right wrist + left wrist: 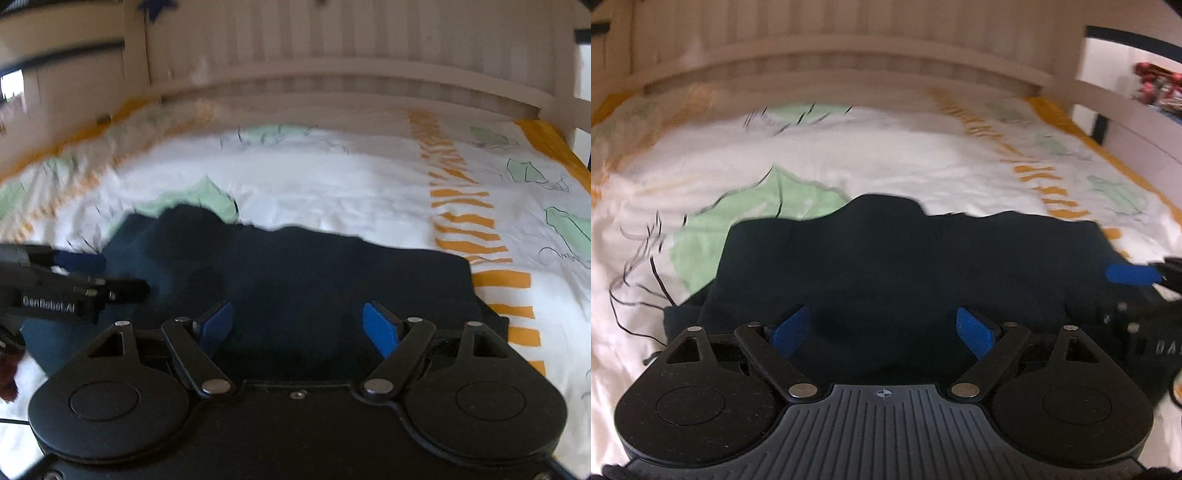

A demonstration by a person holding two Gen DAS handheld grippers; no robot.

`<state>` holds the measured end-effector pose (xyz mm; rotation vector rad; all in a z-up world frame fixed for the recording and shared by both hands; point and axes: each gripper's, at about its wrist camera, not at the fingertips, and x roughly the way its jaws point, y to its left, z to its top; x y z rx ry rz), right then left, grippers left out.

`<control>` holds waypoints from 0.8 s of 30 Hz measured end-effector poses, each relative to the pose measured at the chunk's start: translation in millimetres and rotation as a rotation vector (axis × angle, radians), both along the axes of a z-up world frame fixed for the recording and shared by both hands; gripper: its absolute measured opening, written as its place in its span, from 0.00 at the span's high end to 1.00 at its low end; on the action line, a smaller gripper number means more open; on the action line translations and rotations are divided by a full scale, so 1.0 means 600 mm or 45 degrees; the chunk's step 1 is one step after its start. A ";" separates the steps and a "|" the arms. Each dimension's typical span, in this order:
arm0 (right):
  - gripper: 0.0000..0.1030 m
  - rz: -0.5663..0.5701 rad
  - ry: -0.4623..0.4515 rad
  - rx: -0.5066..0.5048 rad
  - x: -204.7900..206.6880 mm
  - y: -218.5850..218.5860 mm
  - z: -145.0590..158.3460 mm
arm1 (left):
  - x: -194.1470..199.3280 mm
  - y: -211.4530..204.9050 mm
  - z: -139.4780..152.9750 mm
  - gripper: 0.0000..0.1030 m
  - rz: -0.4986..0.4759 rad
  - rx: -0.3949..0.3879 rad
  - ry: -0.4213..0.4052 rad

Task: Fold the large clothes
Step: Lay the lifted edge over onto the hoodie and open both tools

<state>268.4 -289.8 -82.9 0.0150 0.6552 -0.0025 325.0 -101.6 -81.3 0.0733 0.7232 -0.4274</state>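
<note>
A dark navy garment (905,266) lies folded into a wide bundle on the bed; it also shows in the right wrist view (295,280). My left gripper (884,326) is open, its blue pads spread wide just above the garment's near part, holding nothing. My right gripper (297,325) is also open over the garment, empty. Each gripper shows at the edge of the other's view: the right one in the left wrist view (1137,277), the left one in the right wrist view (74,280).
The bed has a white sheet (886,155) with green leaf prints and orange stripes (476,221). A pale wooden slatted headboard (849,48) stands beyond it. A thin black cable (635,288) lies on the sheet at left.
</note>
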 end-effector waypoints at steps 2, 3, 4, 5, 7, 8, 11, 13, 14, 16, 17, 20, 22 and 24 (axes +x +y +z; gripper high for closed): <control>0.23 -0.028 0.048 -0.042 0.025 -0.006 -0.015 | 0.027 0.004 -0.013 0.07 0.046 0.016 0.036; 0.23 -0.046 0.062 -0.055 0.040 -0.013 -0.021 | 0.038 0.006 -0.019 0.02 0.059 0.027 0.049; 0.23 -0.064 0.071 -0.062 0.049 -0.019 -0.026 | 0.048 0.007 -0.024 0.00 0.067 0.028 0.065; 0.22 -0.081 0.080 -0.064 0.059 -0.025 -0.029 | 0.057 0.010 -0.028 0.00 0.078 0.017 0.092; 0.21 -0.120 0.092 -0.058 0.075 -0.038 -0.034 | 0.070 0.012 -0.037 0.00 0.097 -0.005 0.133; 0.16 -0.136 0.099 -0.048 0.080 -0.043 -0.038 | 0.071 0.013 -0.040 0.00 0.100 -0.011 0.141; 0.07 -0.177 0.103 0.018 0.085 -0.059 -0.055 | 0.069 0.015 -0.047 0.00 0.094 -0.018 0.128; 0.06 -0.178 0.065 0.023 0.077 -0.060 -0.065 | 0.065 0.016 -0.053 0.00 0.095 -0.031 0.109; 0.05 -0.179 0.043 0.020 0.072 -0.057 -0.068 | 0.062 0.015 -0.056 0.00 0.097 -0.033 0.095; 0.05 -0.184 0.010 0.005 0.067 -0.052 -0.072 | 0.057 0.011 -0.059 0.00 0.100 -0.016 0.067; 0.05 -0.186 0.000 -0.001 0.066 -0.051 -0.073 | 0.056 0.008 -0.060 0.00 0.102 -0.008 0.060; 0.04 -0.184 -0.001 0.004 0.069 -0.053 -0.073 | 0.058 0.006 -0.058 0.00 0.105 -0.002 0.065; 0.04 -0.184 -0.001 0.011 0.069 -0.054 -0.072 | 0.056 0.009 -0.055 0.00 0.103 -0.005 0.072; 0.03 -0.184 0.006 0.007 0.068 -0.052 -0.069 | 0.055 0.012 -0.050 0.00 0.093 -0.004 0.087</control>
